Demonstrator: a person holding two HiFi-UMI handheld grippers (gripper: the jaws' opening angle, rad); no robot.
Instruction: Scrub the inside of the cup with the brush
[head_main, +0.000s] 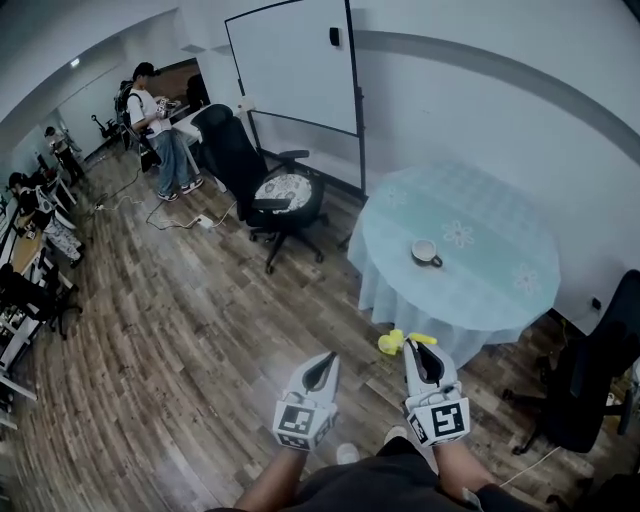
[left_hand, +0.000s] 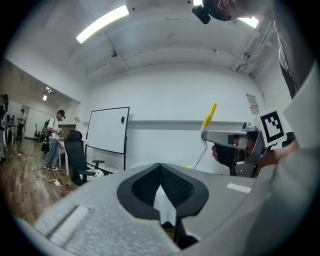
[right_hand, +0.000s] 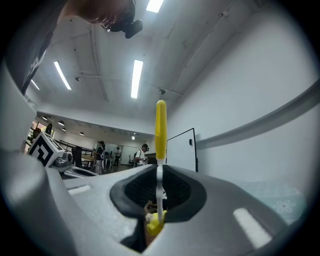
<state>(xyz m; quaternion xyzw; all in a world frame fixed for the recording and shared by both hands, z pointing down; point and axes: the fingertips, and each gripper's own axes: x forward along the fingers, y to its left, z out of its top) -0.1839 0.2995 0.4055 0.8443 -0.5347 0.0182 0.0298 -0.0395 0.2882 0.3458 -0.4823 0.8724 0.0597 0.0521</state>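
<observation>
Holding the brush, well clear of the cup

The slim brush (right_hand: 160, 131), a yellow handle on a white stem with a yellow head low behind the pads, stands clamped between the jaws of the right gripper (right_hand: 159, 169). The small white cup (head_main: 426, 252) sits upright on the round pale-blue flower-print tablecloth (head_main: 500, 235), well apart from both grippers. The left gripper (left_hand: 160, 166) has its jaws closed together on nothing. The print on the wall notice (left_hand: 251, 104) is too small to read.

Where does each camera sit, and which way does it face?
Head view: on head, steeply down at table, cup; left gripper, right gripper, forearms show.
Left gripper view: on left gripper, along shut jaws toward whiteboard; right gripper shows.
Right gripper view: on right gripper, upward along jaws clamping brush.
All share the brush.
</observation>
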